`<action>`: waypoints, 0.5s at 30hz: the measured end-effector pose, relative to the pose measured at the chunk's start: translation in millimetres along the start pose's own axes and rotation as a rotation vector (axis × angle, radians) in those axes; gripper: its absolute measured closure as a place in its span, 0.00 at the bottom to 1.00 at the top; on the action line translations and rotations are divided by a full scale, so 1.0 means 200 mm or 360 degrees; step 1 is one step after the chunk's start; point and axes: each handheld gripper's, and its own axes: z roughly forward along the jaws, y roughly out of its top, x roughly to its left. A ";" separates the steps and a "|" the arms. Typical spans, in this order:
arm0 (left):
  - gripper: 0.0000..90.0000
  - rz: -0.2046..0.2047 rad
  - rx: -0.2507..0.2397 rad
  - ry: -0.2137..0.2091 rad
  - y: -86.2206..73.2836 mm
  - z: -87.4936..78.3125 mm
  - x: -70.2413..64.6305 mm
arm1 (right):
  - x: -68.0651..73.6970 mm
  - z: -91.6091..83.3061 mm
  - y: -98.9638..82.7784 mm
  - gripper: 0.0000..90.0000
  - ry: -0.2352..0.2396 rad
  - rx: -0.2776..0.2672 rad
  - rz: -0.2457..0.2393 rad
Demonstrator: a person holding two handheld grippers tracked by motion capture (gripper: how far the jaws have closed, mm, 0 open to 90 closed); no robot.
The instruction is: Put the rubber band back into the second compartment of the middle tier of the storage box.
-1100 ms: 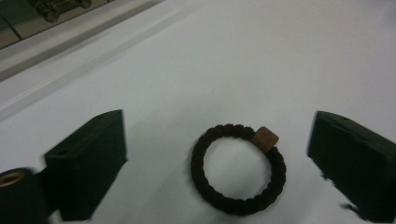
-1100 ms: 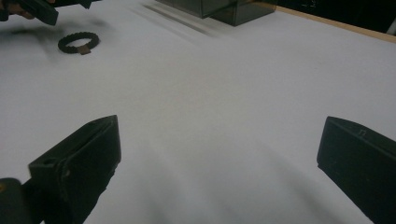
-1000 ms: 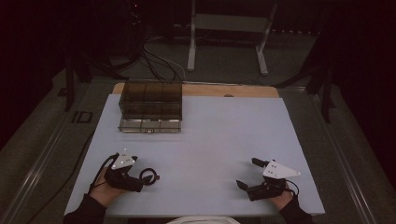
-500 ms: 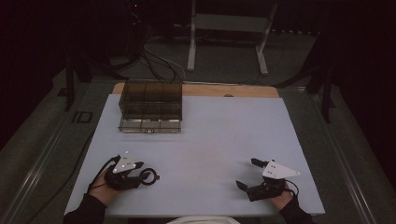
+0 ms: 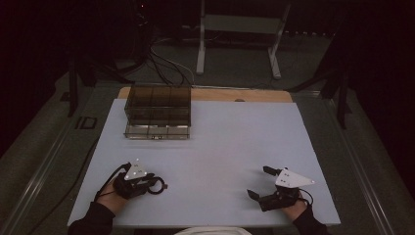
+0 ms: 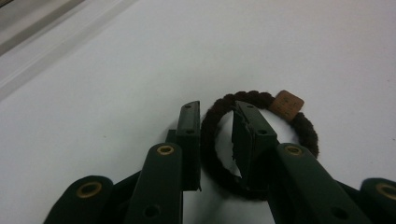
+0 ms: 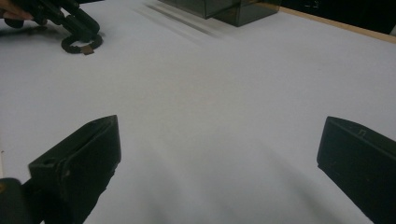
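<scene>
A dark brown hair tie (image 6: 306,130) with a small tan tag (image 6: 286,104) lies flat on the white table (image 5: 235,137) at the front left. My left gripper (image 6: 215,108) is down on it. One jaw stands outside the ring and the other inside, with the band's near-left side between them. The jaws have just been closing, and a thin gap still shows beside the band. From above, the left gripper (image 5: 147,183) meets the hair tie (image 5: 157,186). My right gripper (image 5: 258,181) rests open at the front right, nothing between its jaws (image 7: 219,126).
A dark, see-through drawer box (image 5: 158,112) stands at the table's back left, in front of a wooden strip (image 5: 235,94). Stands and cables sit on the floor beyond the table. The right gripper view also shows the left gripper (image 7: 86,28) and the hair tie (image 7: 70,46) far off.
The left gripper's jaws have narrowed around the hair tie's band, and the hand has shifted slightly. The right gripper has stayed where it was.
</scene>
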 end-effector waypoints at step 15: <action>0.96 0.0030 0.0033 -0.0024 0.01 0.00 -0.02 | 0.00 0.00 0.00 0.00 0.0001 0.0003 -0.0003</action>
